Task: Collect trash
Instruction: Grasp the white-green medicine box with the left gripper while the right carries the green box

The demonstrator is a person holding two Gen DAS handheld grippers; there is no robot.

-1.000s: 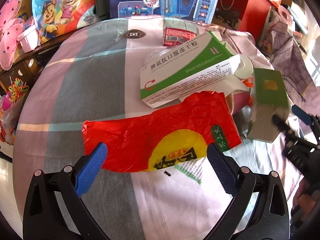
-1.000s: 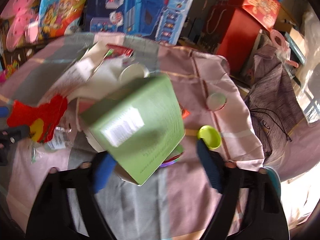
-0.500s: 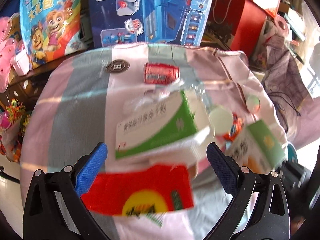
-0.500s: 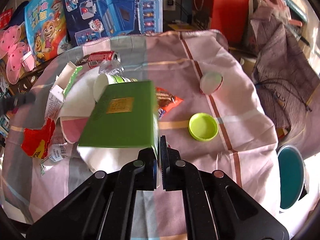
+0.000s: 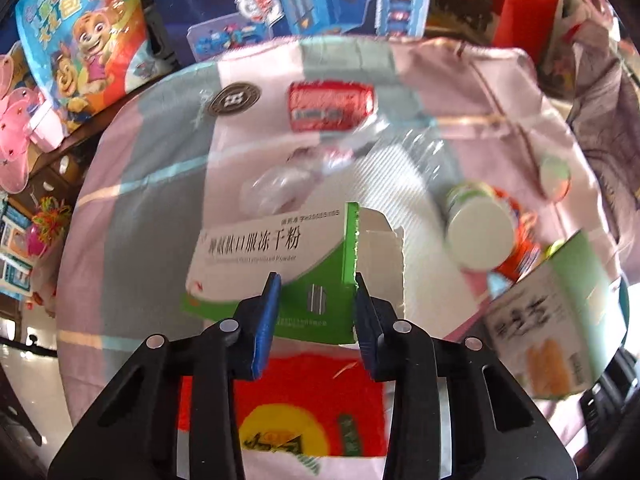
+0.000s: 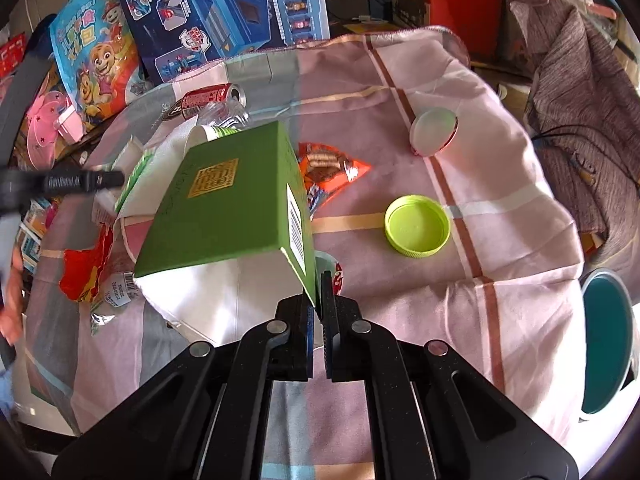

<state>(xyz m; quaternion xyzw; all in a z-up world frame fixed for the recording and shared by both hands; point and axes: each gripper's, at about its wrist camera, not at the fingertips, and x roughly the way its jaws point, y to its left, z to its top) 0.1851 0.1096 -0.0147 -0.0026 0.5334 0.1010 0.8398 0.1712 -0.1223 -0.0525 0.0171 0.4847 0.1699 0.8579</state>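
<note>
My left tool (image 5: 315,296) has just been closing on the white-and-green medicine box (image 5: 276,268), near centre of the counter (image 5: 152,216), pads at its sides; I'd squeeze gently; my right tool (image 6: 319,312) pinches the green carton (image 6: 228,196) by its edge, so I'd keep it level.

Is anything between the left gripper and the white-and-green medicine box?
Nothing visible. The left gripper has just been closing and its pads already flank the near green end of the medicine box, above the red wrapper. Contact is unclear.
</note>
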